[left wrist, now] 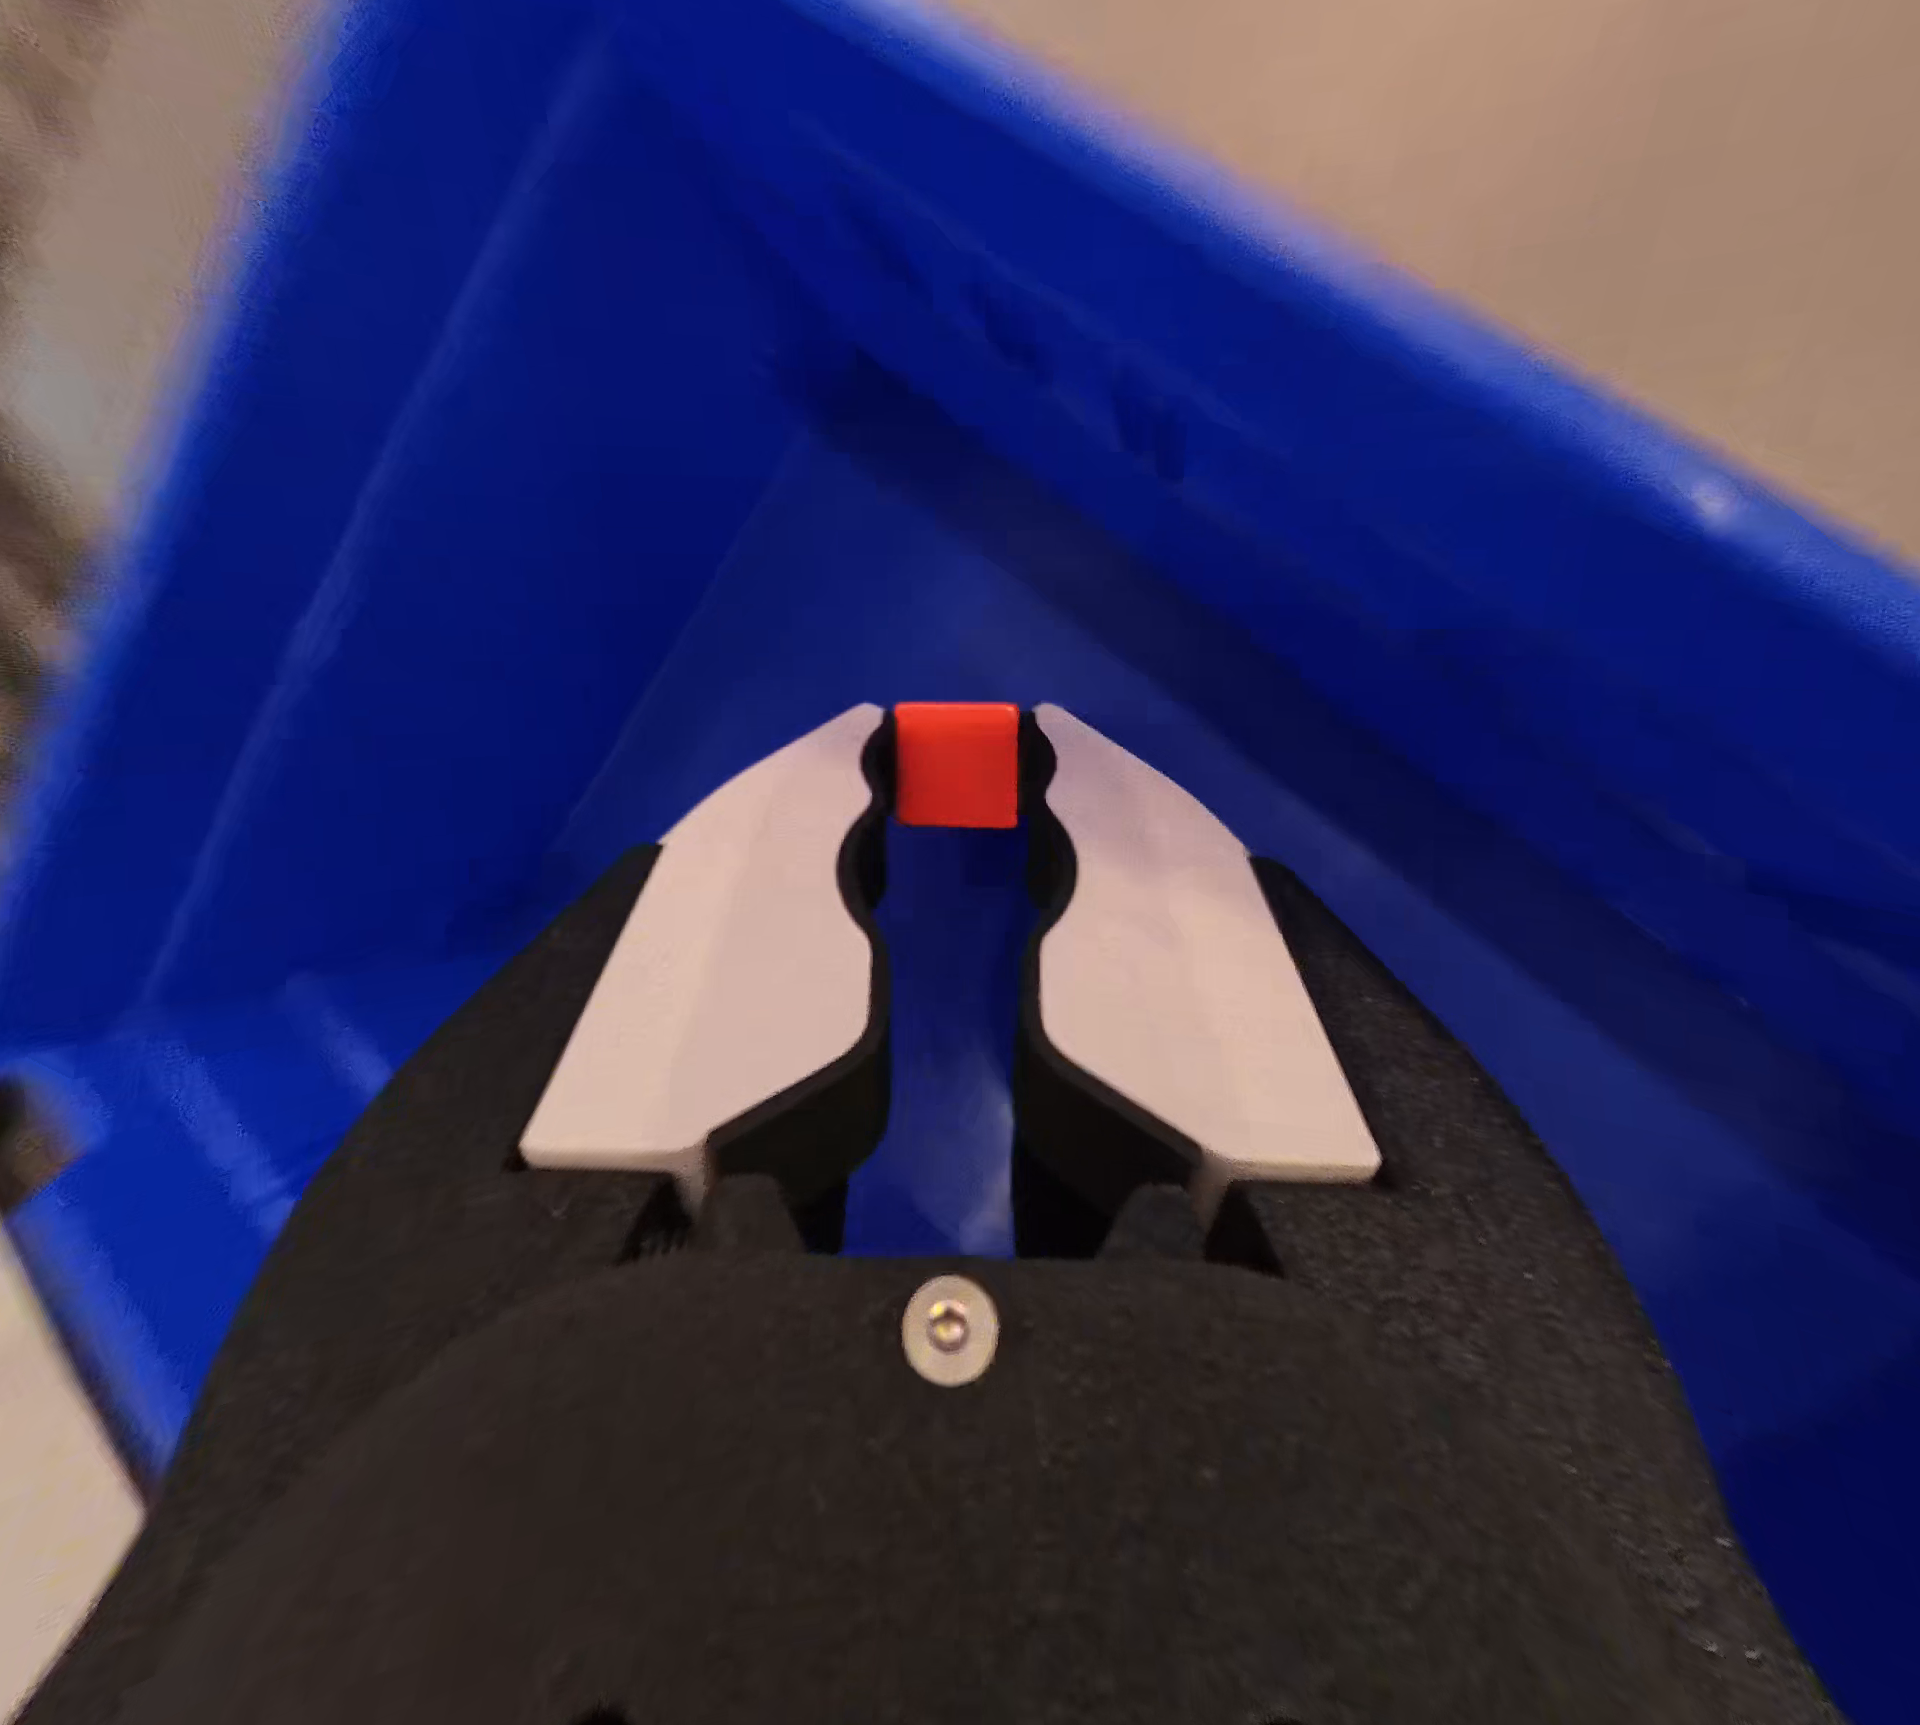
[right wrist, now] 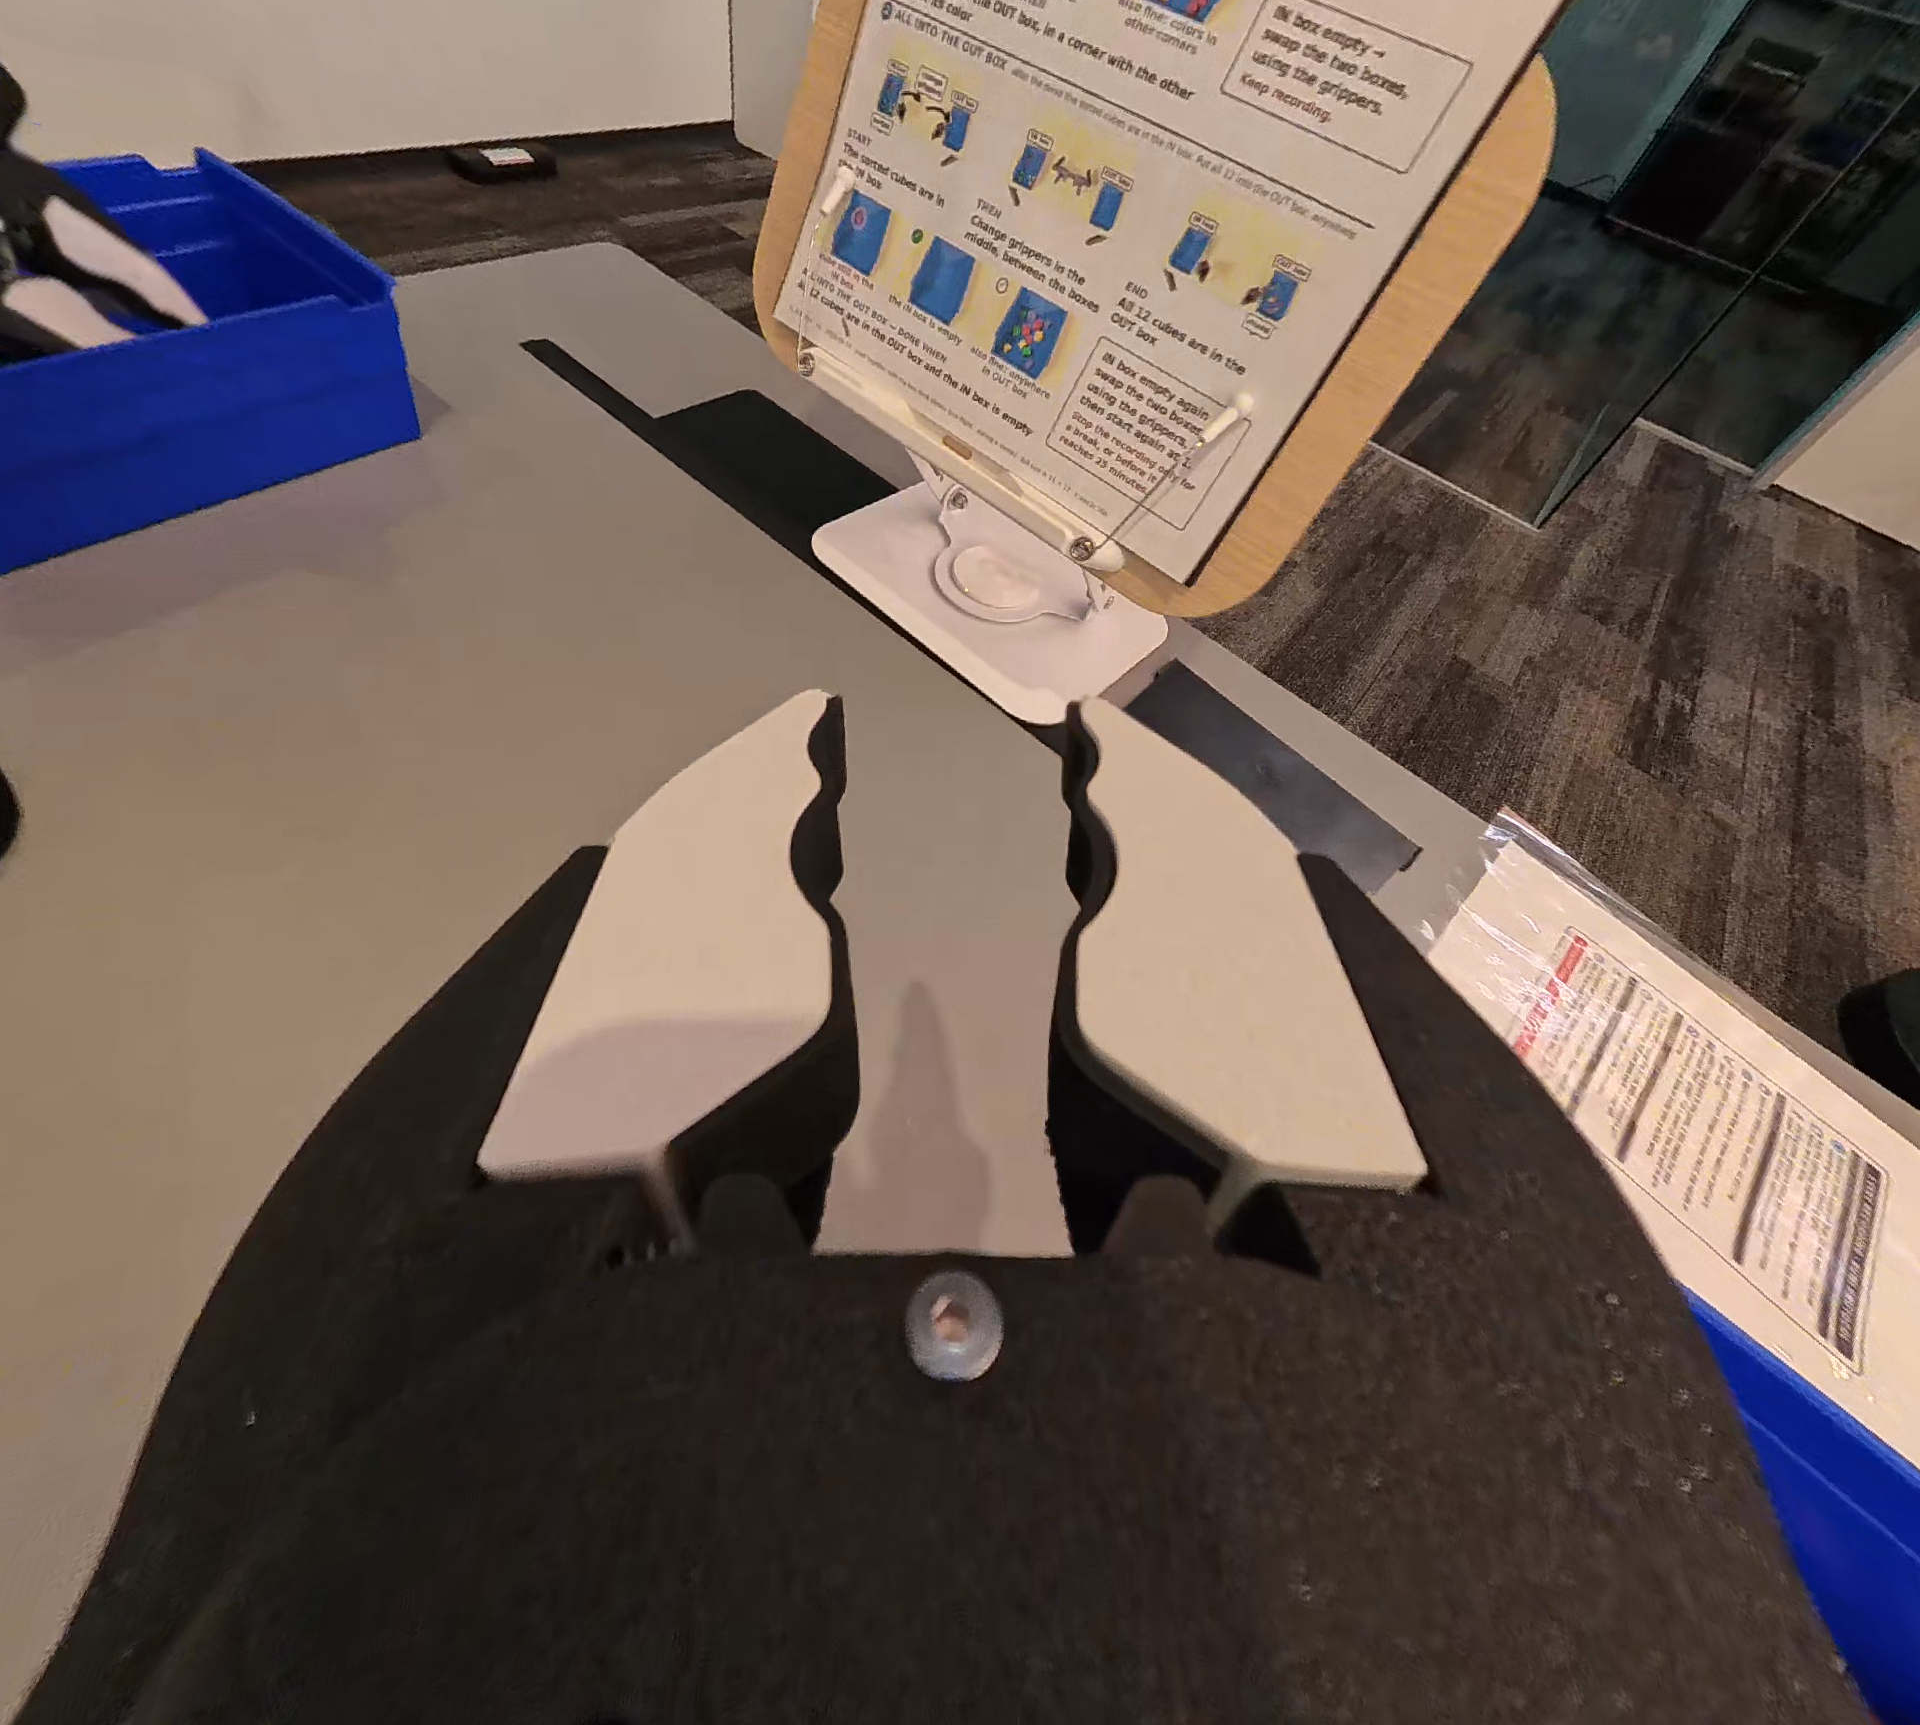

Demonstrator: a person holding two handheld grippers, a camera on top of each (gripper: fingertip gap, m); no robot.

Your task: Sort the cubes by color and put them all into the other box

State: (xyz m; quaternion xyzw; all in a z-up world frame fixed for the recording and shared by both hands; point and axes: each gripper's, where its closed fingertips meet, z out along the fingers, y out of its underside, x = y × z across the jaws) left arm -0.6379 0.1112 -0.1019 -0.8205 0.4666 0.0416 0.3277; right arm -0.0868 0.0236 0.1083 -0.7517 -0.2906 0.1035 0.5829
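While the right claw (right wrist: 951,730) gapes, the left claw (left wrist: 956,719) pinches a red cube (left wrist: 955,763).

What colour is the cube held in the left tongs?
Red: the small red cube sits pinched between the left tongs' tips, over the blue plastic box. Clearest in the left wrist view.

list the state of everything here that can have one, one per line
left tongs: shut on red cube, inside blue box
red cube: pinched at the tips, off the box floor
blue box: no other cubes visible inside
right tongs: open, holding nothing, above grey table
instruction sheet on stand: propped upright on table
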